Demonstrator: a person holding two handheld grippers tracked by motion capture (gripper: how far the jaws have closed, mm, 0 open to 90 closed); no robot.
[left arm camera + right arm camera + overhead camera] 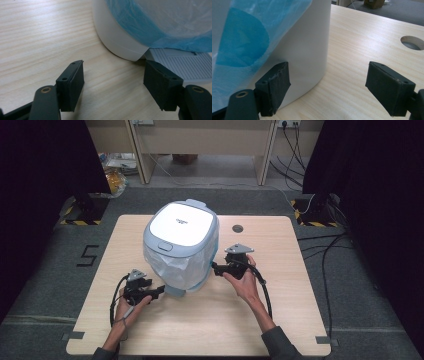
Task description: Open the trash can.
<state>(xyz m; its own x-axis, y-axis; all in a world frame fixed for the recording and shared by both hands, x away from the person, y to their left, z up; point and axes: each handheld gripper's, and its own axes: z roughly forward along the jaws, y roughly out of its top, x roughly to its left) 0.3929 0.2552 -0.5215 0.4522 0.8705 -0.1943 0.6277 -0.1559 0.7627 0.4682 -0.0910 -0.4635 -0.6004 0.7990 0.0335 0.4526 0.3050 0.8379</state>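
A white pedal bin with a shut pale lid stands mid-table, and a thin bluish plastic bag hangs down over its outside. My left gripper lies low at the bin's front left, jaws apart over bare wood with nothing between them. In the left gripper view the bin's white base and its ribbed grey pedal sit just ahead. My right gripper is at the bin's right side, open. In the right gripper view its left pad is close beside the bin wall and the bag.
The wooden table has a round cable hole behind my right gripper, also in the right gripper view as the hole. Cables trail from both grippers toward the person. Dark curtains and stands flank the table.
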